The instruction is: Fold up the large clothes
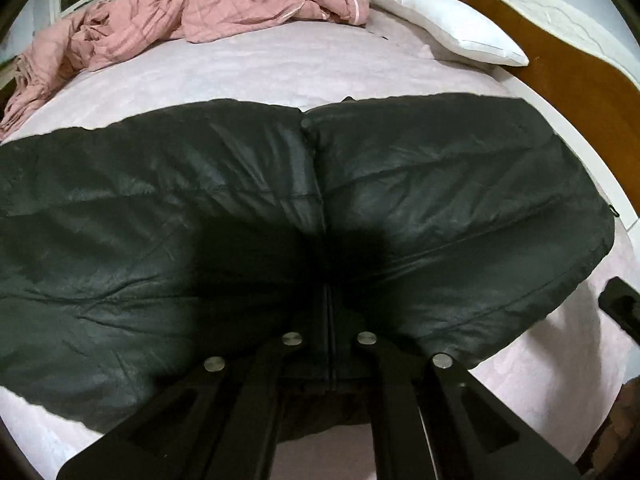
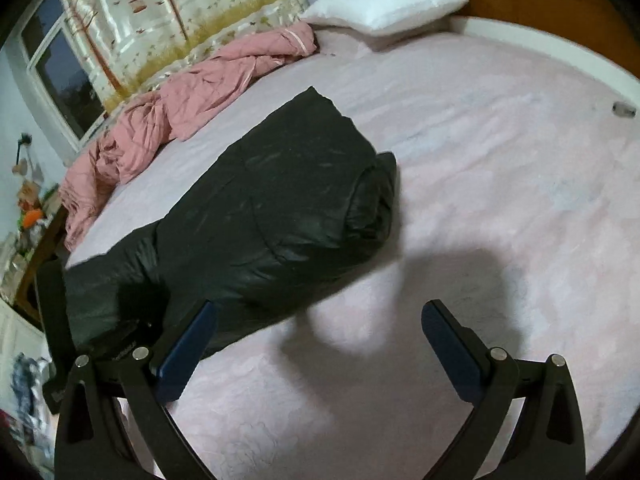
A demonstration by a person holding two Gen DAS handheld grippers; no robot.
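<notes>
No text (labels, numbers, signs) is legible.

Looked down steeply from the left wrist, close over the black padded garment [image 1: 280,208] toward the headboard [image 1: 560,68]. Looked down from the right wrist, a little farther back, across the bed [image 2: 480,160] toward the window [image 2: 60,60]. Shared by the 2 views: garment, pink quilt [image 1: 180,12], white pillow [image 2: 384,4].

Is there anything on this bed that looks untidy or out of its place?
Yes. A pink quilt lies crumpled in a heap along the bed's far edge, not spread flat. The black padded coat lies across the pale sheet, puffy and only partly folded. The white pillow sits normally at the headboard. Nothing looks torn or spilled.
</notes>
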